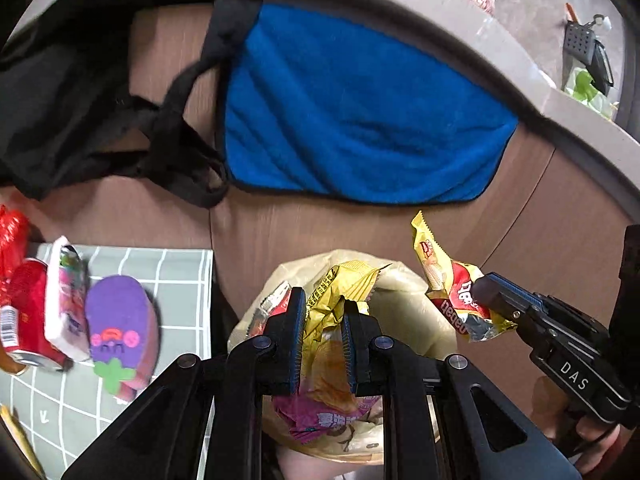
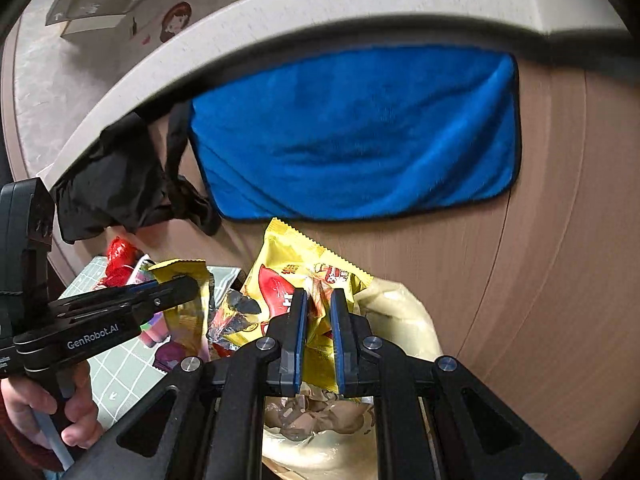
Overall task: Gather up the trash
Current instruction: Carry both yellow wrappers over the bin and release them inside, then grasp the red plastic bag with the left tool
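1. Left wrist view. The left gripper (image 1: pixel 322 316) has its jaws drawn narrow and clamped on a crumpled gold wrapper (image 1: pixel 340 292) with dark print along one edge; the foil is creased and bunched between the blue pads.
2. Directly below it sits a pale translucent trash bag (image 1: pixel 404 292), mouth open, with a magenta wrapper (image 1: pixel 320 416) already inside.
3. To the right, the right gripper (image 1: pixel 486 294) pinches a yellow-and-red snack packet (image 1: pixel 448 280), held beside the bag's right rim (its serrated top edge points up and away).
4. At the left, on a grey checked mat (image 1: pixel 176 280), lie a red can (image 1: pixel 24 320), a white-and-pink packet (image 1: pixel 66 300) and a purple sponge (image 1: pixel 120 324) with a cartoon face.
5. Farther off, a blue towel (image 1: pixel 360 120) and black cloth (image 1: pixel 60 100) hang over the edge of a grey counter (image 1: pixel 460 12) against a brown cabinet front (image 1: pixel 520 220).
6. Right wrist view. The right gripper (image 2: pixel 319 316) is closed down on the yellow-and-red snack packet (image 2: pixel 296 272), which is wrinkled, glossy and torn open at its lower left.
7. The trash bag (image 2: pixel 400 320) lies beneath, crumpled brown paper (image 2: pixel 316 412) visible in it.
8. At the left, a hand (image 2: pixel 60 416) holds the left gripper (image 2: pixel 192 284), gripping the gold wrapper (image 2: pixel 188 308) over the mat (image 2: pixel 120 368).
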### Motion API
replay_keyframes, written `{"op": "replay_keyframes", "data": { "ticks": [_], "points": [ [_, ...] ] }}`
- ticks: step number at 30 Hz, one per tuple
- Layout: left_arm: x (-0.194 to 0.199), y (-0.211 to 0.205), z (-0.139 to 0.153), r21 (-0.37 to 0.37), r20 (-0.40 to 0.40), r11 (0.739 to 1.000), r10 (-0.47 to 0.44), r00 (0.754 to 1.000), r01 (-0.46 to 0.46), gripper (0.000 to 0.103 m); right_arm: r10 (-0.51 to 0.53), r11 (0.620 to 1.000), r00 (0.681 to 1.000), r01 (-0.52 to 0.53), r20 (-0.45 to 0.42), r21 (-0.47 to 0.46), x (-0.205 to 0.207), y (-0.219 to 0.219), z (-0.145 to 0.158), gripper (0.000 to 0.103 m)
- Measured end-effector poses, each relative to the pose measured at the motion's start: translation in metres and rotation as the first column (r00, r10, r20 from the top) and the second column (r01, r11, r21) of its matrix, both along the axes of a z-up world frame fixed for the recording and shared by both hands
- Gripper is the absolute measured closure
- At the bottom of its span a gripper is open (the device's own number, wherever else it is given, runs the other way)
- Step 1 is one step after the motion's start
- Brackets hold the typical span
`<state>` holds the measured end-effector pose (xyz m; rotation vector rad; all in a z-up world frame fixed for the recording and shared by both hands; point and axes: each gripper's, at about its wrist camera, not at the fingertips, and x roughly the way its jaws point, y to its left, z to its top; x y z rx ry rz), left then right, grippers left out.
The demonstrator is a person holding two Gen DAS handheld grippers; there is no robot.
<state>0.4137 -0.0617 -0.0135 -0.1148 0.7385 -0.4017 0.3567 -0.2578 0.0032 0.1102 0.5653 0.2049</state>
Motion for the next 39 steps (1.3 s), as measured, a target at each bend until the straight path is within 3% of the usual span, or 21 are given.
{"op": "replay_keyframes", "data": {
  "ticks": [3,6,10,15,20,26,31,35,39],
  "points": [
    [0.008,0.000,-0.008,-0.021,-0.015,1.000,-0.015,1.000,0.014,0.083,-0.005,1.000,1.000,0.005,-0.015,0.001,0.007,0.000,-0.007,0.091],
    [0.023,0.006,-0.018,-0.092,-0.071,0.995,-0.053,0.996,0.047,0.066,0.014,1.000,0.998,-0.013,-0.067,0.016,0.023,-0.002,-0.018,0.086],
    [0.033,0.022,-0.018,-0.128,-0.104,0.992,-0.029,0.994,0.015,0.061,-0.020,0.999,0.989,0.024,-0.145,0.028,0.038,-0.006,-0.037,0.083],
    [0.027,0.053,-0.001,-0.146,-0.077,0.989,0.023,0.997,-0.034,0.061,-0.058,0.998,0.991,0.062,-0.123,0.032,0.029,-0.005,-0.033,0.082],
    [0.010,0.096,0.029,-0.149,-0.011,0.983,0.105,0.994,-0.106,0.061,-0.028,1.000,0.998,0.029,-0.058,0.011,0.015,0.013,-0.004,0.082],
    [-0.028,0.177,0.070,-0.107,0.096,0.969,0.234,0.967,-0.224,0.061,0.116,0.993,0.992,-0.116,0.039,-0.012,-0.003,0.076,0.035,0.080],
    [-0.059,0.254,0.096,-0.082,0.143,0.943,0.332,0.932,-0.323,0.061,0.264,0.965,0.961,-0.262,0.083,-0.030,-0.009,0.147,0.057,0.076],
    [-0.073,0.308,0.102,-0.088,0.135,0.917,0.398,0.907,-0.389,0.061,0.352,0.936,0.934,-0.351,0.069,-0.018,-0.004,0.194,0.059,0.076],
    [-0.071,0.358,0.088,-0.131,0.086,0.889,0.450,0.889,-0.438,0.060,0.404,0.915,0.913,-0.404,0.060,-0.013,0.002,0.231,0.054,0.076]
  ]
}}
